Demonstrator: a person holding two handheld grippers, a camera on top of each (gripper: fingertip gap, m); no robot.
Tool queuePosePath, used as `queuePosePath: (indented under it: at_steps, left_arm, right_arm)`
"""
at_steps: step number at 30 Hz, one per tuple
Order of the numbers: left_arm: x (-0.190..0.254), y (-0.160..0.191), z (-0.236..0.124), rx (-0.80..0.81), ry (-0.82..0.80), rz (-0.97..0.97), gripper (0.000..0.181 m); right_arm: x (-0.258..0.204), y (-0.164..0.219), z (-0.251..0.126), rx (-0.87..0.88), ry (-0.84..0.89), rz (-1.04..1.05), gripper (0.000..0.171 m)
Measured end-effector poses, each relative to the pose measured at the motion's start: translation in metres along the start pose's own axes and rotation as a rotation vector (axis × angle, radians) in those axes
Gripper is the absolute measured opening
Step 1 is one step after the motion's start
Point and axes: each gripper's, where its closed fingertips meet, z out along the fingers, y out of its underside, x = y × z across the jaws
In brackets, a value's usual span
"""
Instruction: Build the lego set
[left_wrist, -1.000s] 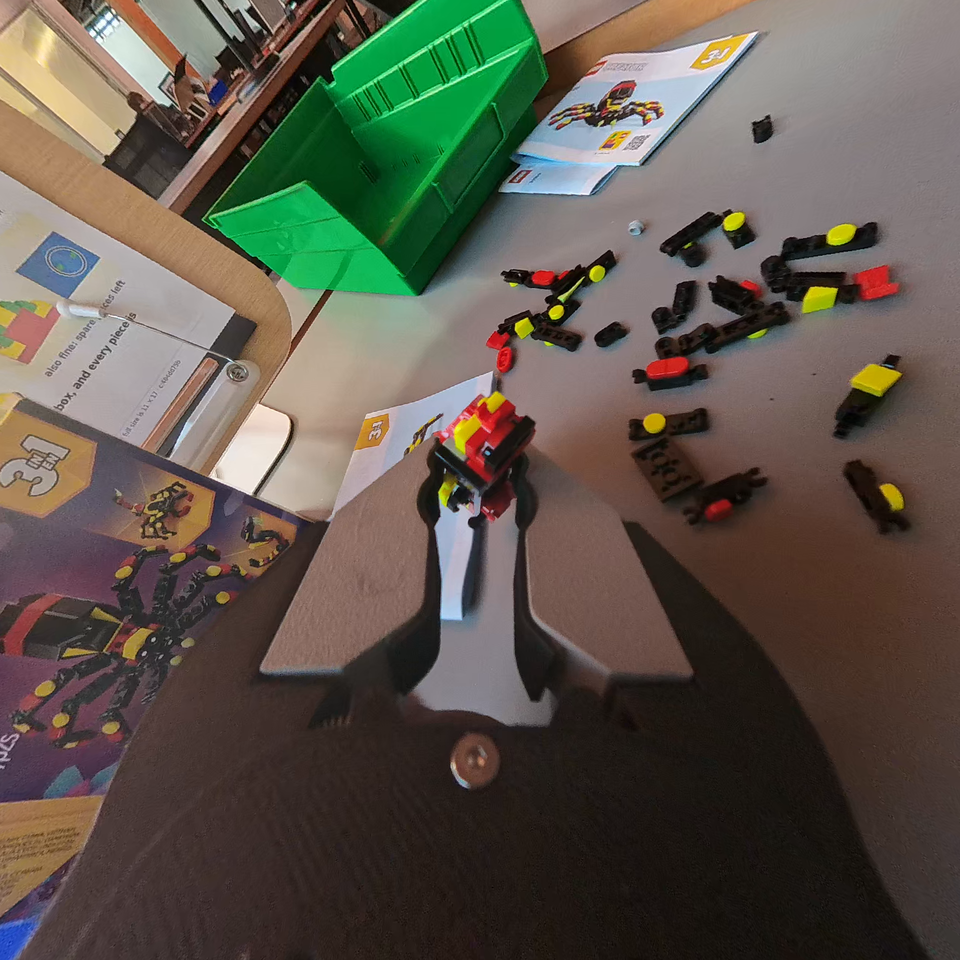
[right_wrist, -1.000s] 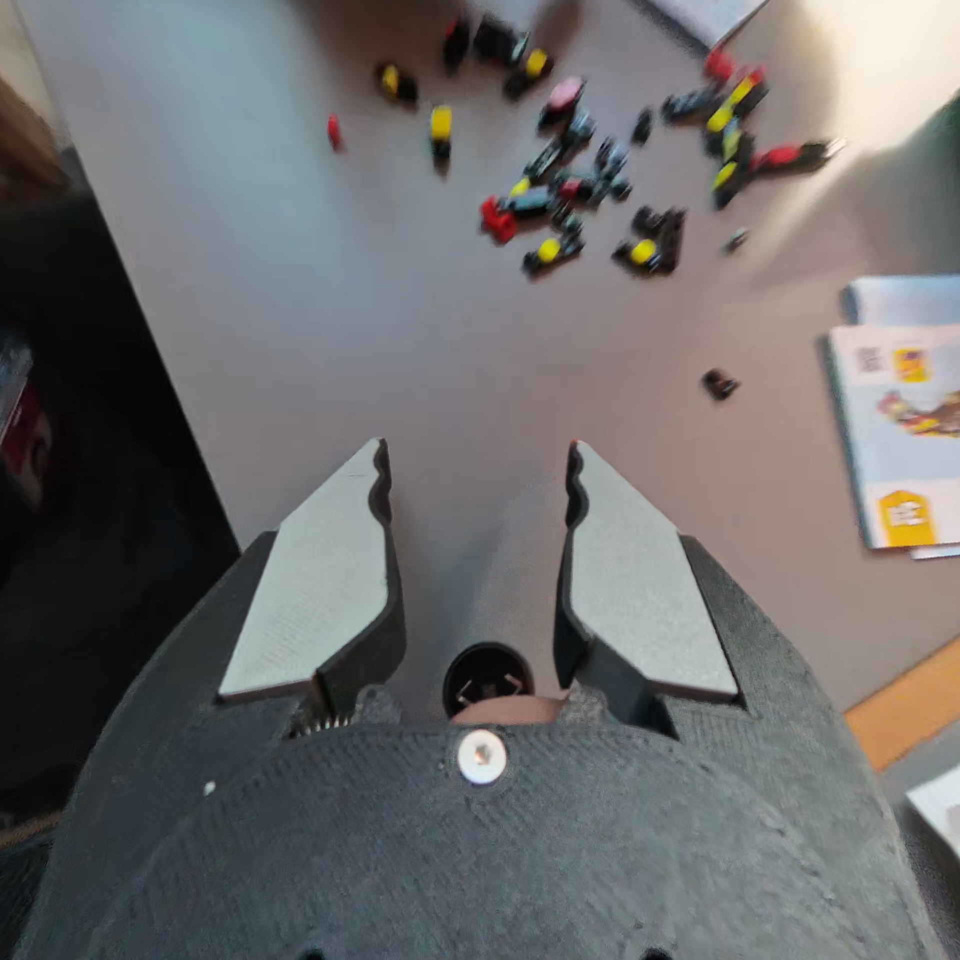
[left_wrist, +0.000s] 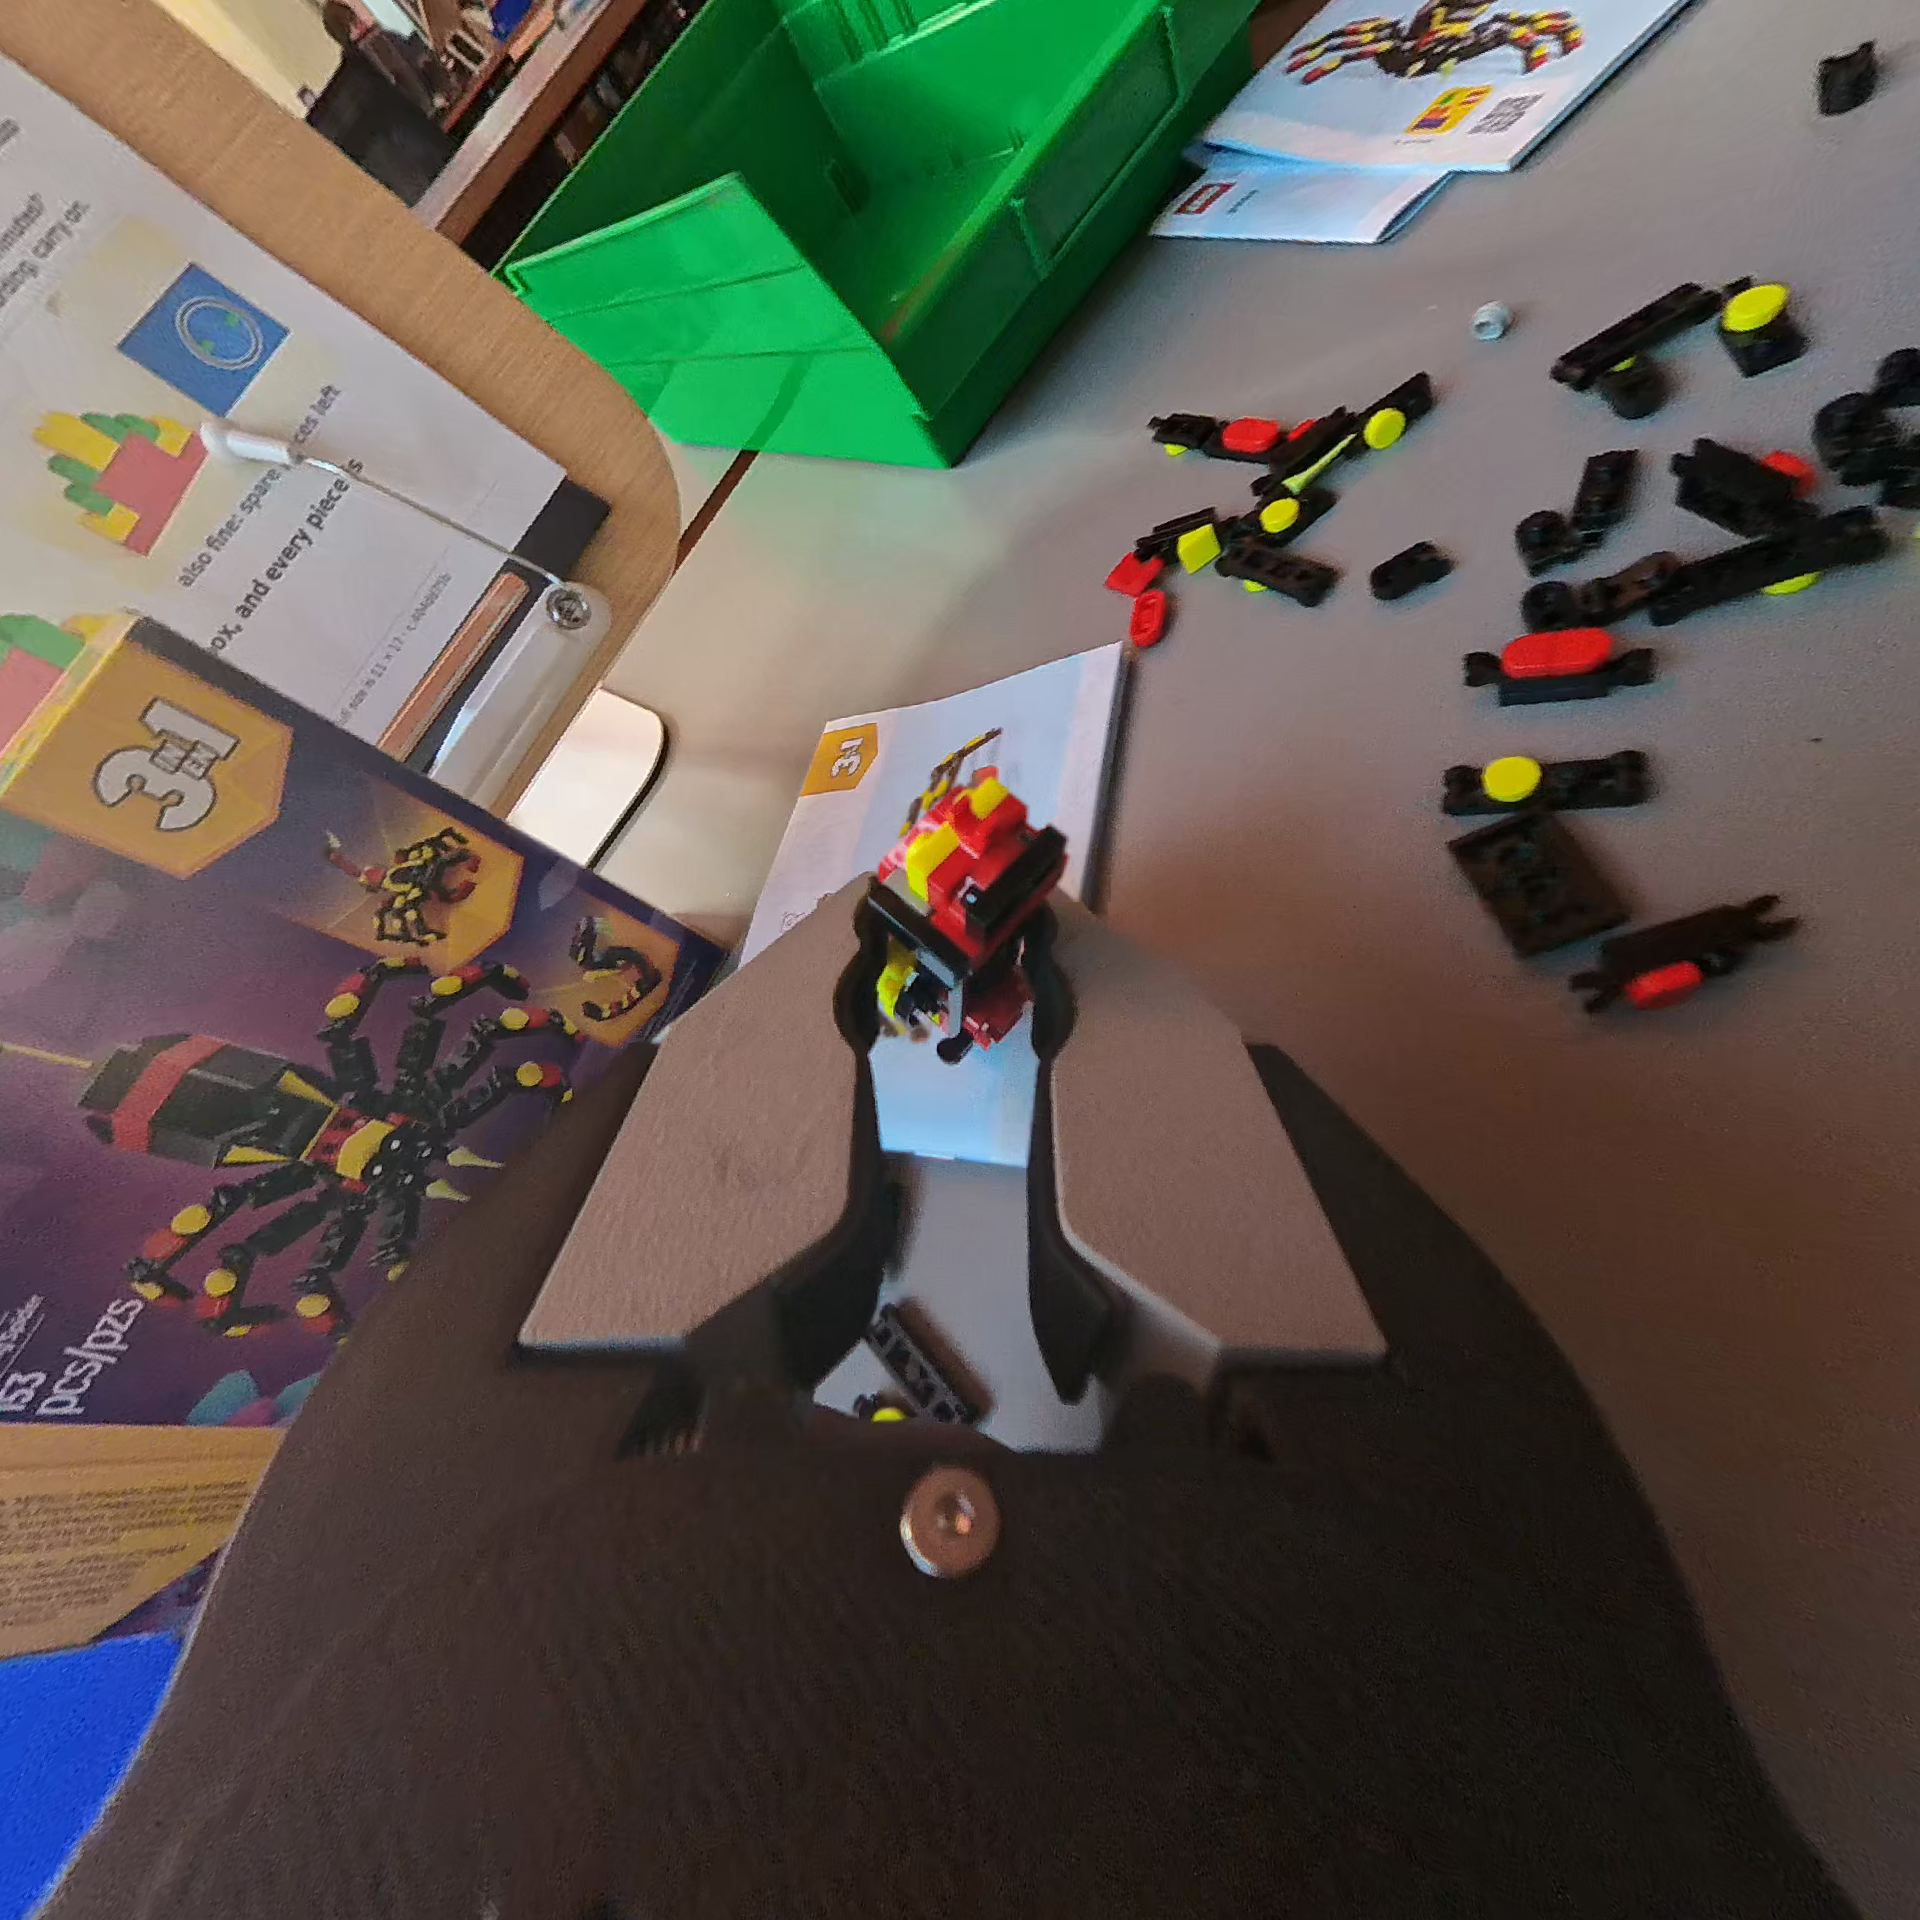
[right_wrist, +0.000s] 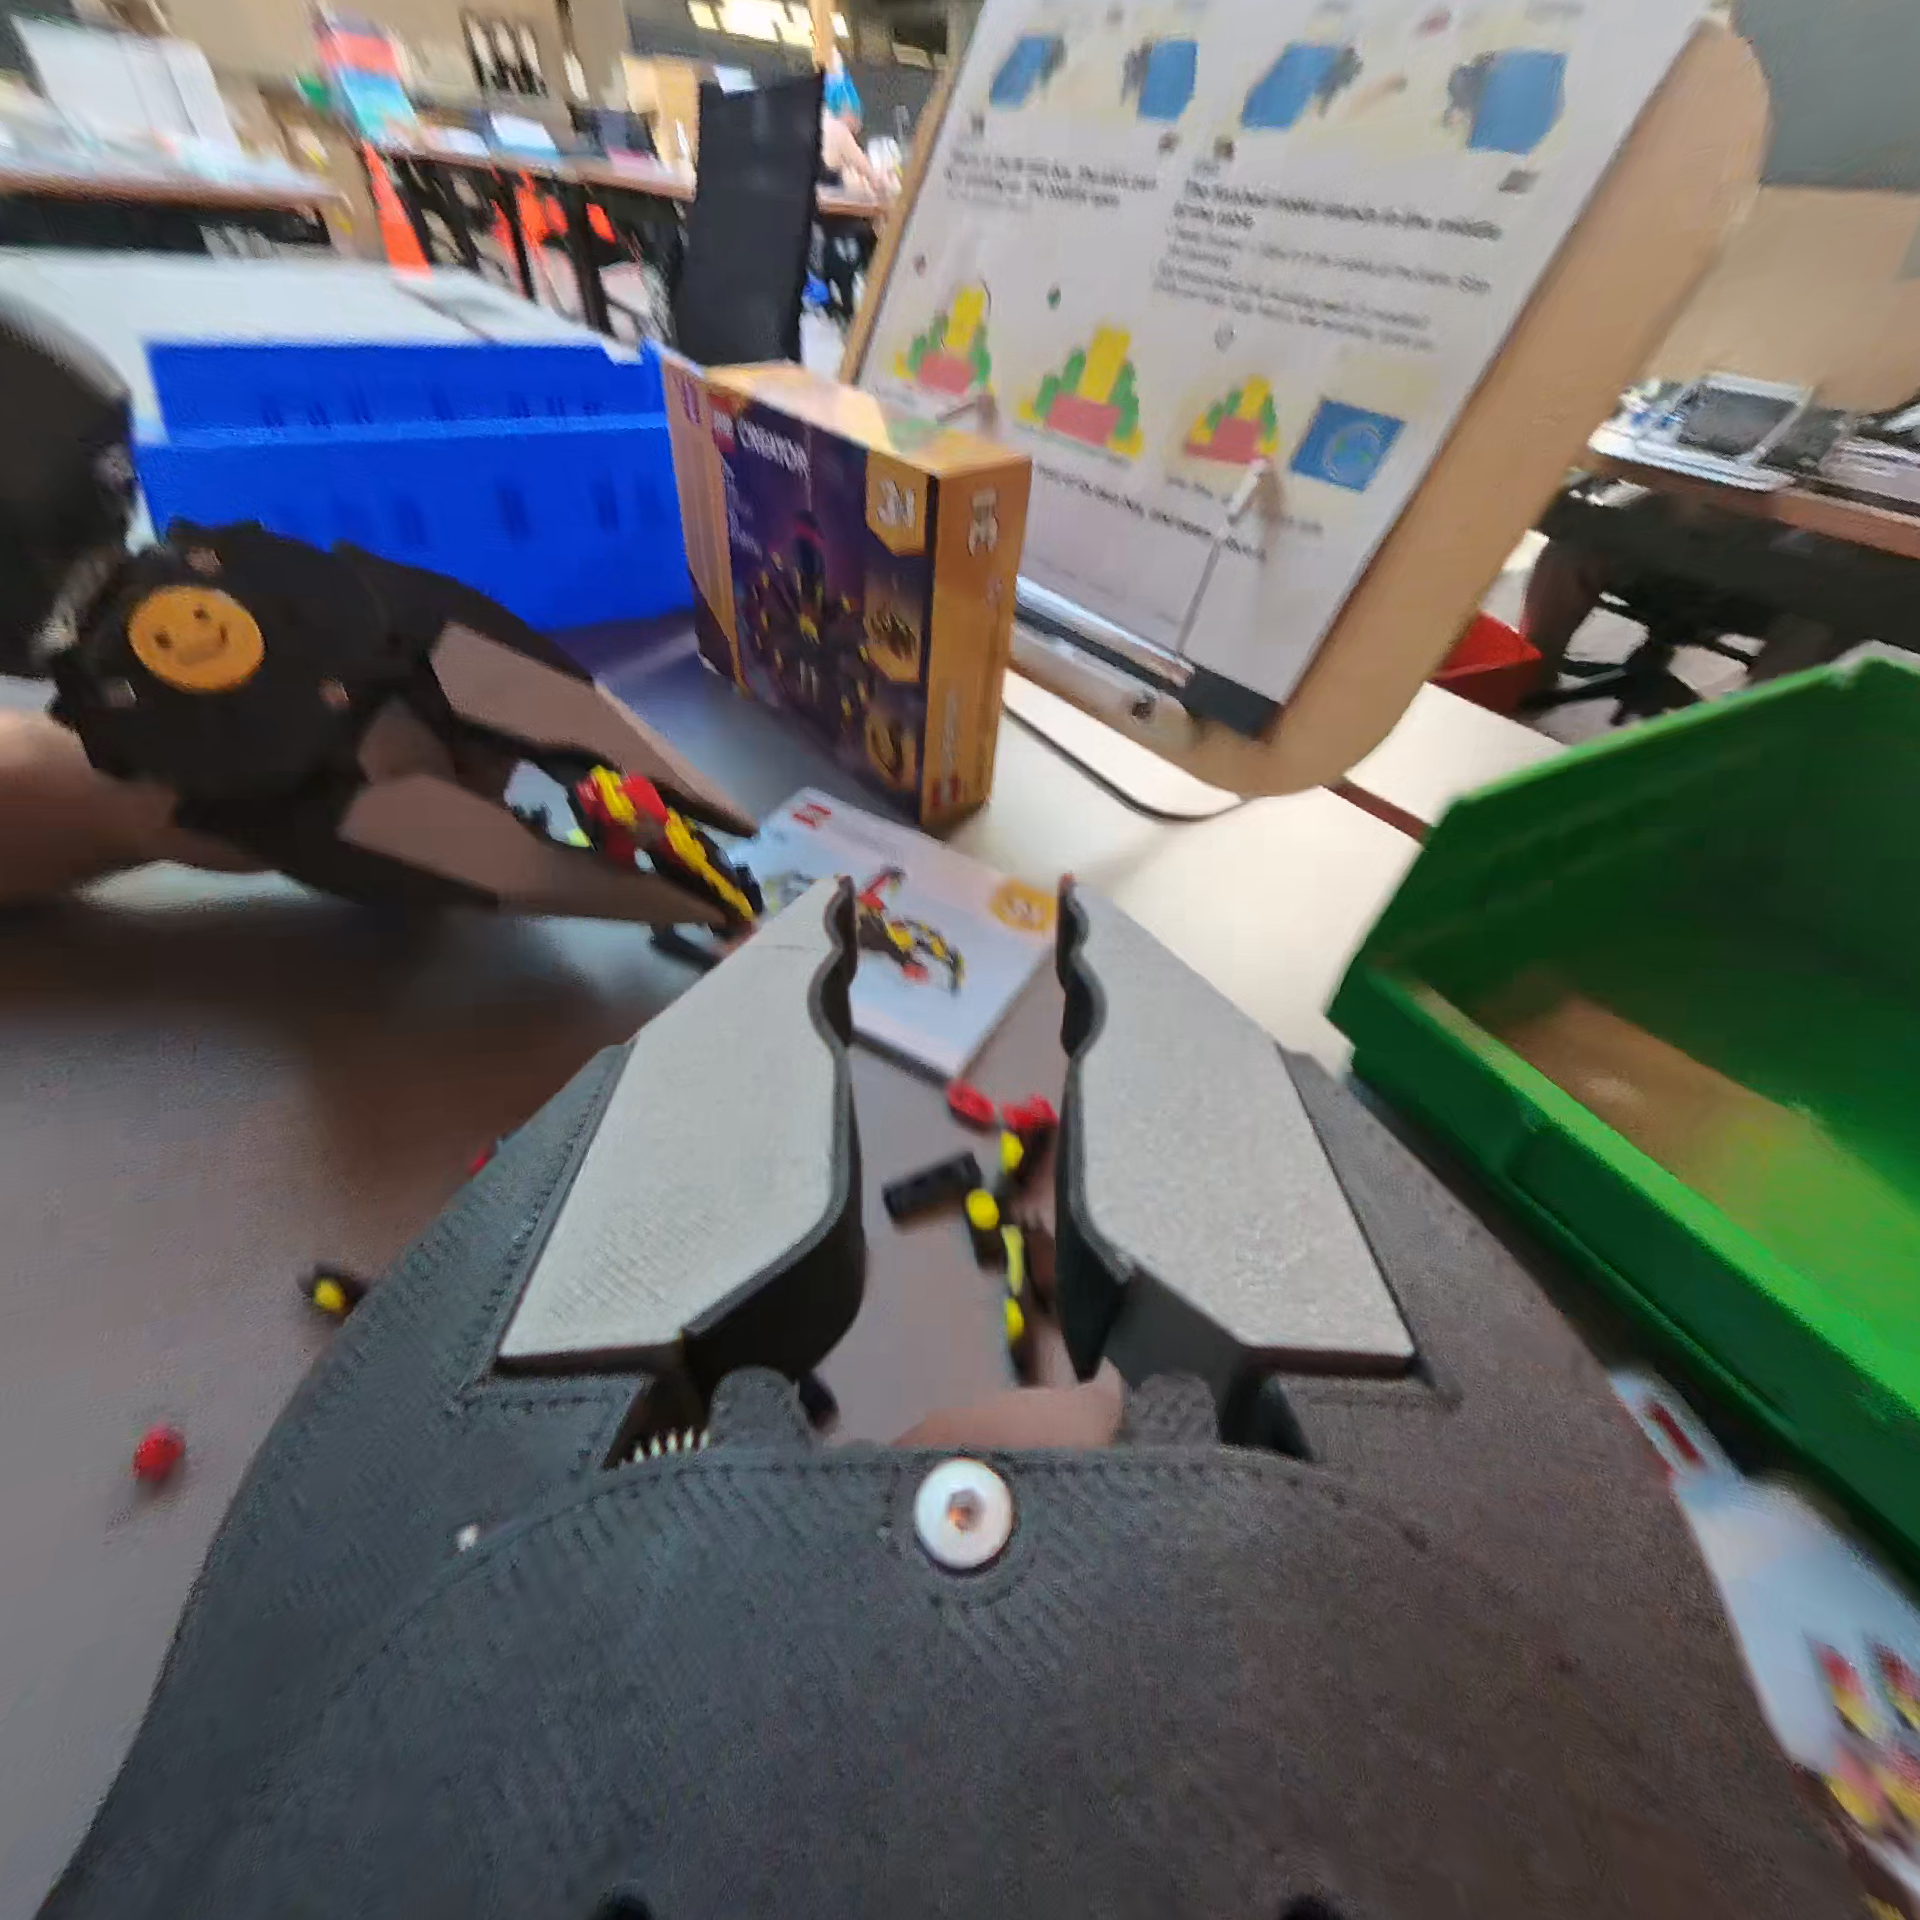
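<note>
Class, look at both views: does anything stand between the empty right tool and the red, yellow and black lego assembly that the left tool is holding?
Nothing visible does. The right tool is open and empty; the lego assembly, clamped in the left tool, is up to its left above the table, with open air between them.

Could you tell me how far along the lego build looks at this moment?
Early on. Done: a small red, yellow and black sub-assembly, clamped in the left gripper. In hand: the right gripper hangs open and empty above the table. Left: many loose pieces lie unattached on the table.
</note>
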Motion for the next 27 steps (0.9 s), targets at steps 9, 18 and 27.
queuePosePath:
  at_steps: [9, 18, 27]
  left_arm:
    - [-0.009, 0.009, 0.001, -0.059, -0.051, -0.039, 0.023]
    - [0.023, -0.042, -0.011, 0.137, -0.043, 0.061, 0.023]
    - [0.030, -0.057, 0.011, 0.145, -0.107, 0.172, 0.025]
  right_arm:
    - [-0.055, 0.011, 0.034, 0.071, -0.103, -0.241, 0.036]
    - [-0.104, -0.003, 0.026, 0.169, -0.155, -0.520, 0.026]
    - [-0.099, 0.006, 0.033, 0.157, -0.037, -0.674, 0.011]
